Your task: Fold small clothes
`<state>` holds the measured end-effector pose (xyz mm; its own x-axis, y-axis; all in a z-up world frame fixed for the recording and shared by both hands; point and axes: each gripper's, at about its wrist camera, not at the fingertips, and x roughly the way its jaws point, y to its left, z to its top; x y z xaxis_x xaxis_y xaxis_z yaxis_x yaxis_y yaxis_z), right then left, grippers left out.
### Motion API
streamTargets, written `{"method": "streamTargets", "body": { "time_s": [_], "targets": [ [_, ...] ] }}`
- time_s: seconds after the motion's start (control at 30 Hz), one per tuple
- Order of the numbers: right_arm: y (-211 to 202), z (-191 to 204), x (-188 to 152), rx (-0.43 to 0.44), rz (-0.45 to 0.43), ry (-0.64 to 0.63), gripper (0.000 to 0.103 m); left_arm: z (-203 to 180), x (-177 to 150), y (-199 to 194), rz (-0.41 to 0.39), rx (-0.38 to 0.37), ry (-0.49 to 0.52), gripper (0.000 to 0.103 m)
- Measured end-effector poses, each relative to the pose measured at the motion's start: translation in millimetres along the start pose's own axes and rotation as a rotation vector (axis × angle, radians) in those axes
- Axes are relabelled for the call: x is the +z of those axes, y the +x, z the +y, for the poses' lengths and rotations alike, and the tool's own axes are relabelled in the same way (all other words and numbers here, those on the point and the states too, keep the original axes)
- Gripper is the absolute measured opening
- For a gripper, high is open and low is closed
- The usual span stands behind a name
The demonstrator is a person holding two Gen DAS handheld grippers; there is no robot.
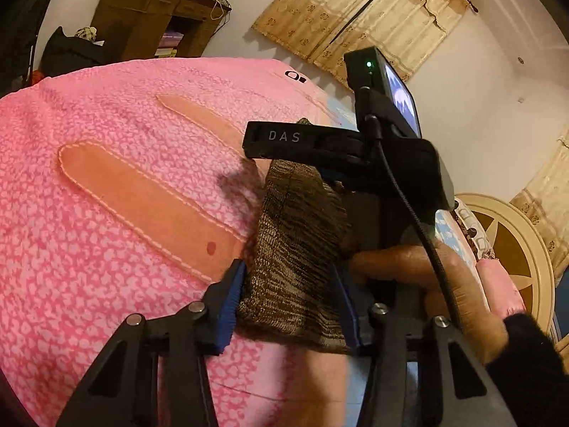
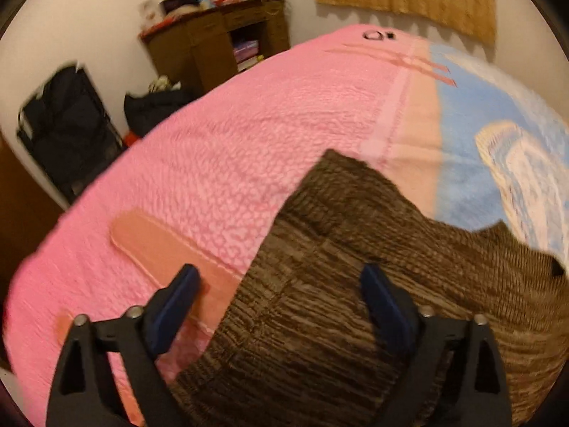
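A brown knitted garment (image 2: pixel 338 284) lies on the pink bed cover (image 2: pixel 231 142). In the left wrist view the garment (image 1: pixel 295 249) sits between my left gripper's blue pads (image 1: pixel 231 302); the jaws stand apart and the cloth fills the gap. My left gripper (image 1: pixel 290 306) is open around it. The right gripper's body (image 1: pixel 391 163) and the hand holding it are just beyond, over the garment. In the right wrist view my right gripper (image 2: pixel 281 306) is open just above the garment, one finger over the cloth, the other over the cover.
A brown wooden desk (image 2: pixel 220 42) with clutter stands at the far wall beside dark bags (image 2: pixel 67 124). A blue patterned blanket (image 2: pixel 498 135) covers the bed's right part. Curtains (image 1: pixel 373 14) hang behind. A round headboard (image 1: pixel 508 249) is at the right.
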<state>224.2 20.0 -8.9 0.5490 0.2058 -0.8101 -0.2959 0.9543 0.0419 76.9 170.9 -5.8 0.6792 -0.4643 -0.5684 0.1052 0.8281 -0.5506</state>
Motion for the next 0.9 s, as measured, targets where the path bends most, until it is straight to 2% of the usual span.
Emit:
{"method": "streamTargets", "body": {
  "time_s": [0.07, 0.13, 0.2, 0.27, 0.3, 0.47, 0.6, 0.77, 0.9],
  "targets": [
    [0, 1, 0, -0.019, 0.013, -0.019, 0.094, 0, 0, 0, 0.001, 0.012, -0.004, 0.039],
    [-2, -6, 0, -0.027, 0.017, -0.001, 0.081, 2, -1, 2, 0.012, 0.003, -0.011, 0.029],
    [-7, -18, -1, -0.048, 0.022, 0.021, 0.052, 5, 0, 5, 0.03, -0.014, -0.04, 0.02],
    [-10, -28, -1, -0.042, 0.026, 0.051, 0.035, 2, 0, 7, 0.039, -0.022, -0.045, 0.017],
    [-12, -34, -1, -0.019, 0.027, 0.078, 0.03, -1, 1, 8, 0.044, -0.024, -0.032, 0.016],
    [-26, -41, -2, 0.036, -0.009, 0.128, 0.018, -16, 5, 10, 0.041, -0.03, 0.027, 0.013],
    [-54, -59, -3, 0.099, -0.072, 0.19, 0.017, -37, 11, 8, 0.018, -0.051, 0.085, 0.013],
    [-94, -94, -7, 0.128, -0.127, 0.217, 0.016, -88, 12, 1, -0.009, -0.109, 0.228, 0.013],
    [-122, -134, -16, 0.151, -0.154, 0.264, 0.016, -137, 5, 5, 0.013, -0.196, 0.325, 0.013]
  ]
}}
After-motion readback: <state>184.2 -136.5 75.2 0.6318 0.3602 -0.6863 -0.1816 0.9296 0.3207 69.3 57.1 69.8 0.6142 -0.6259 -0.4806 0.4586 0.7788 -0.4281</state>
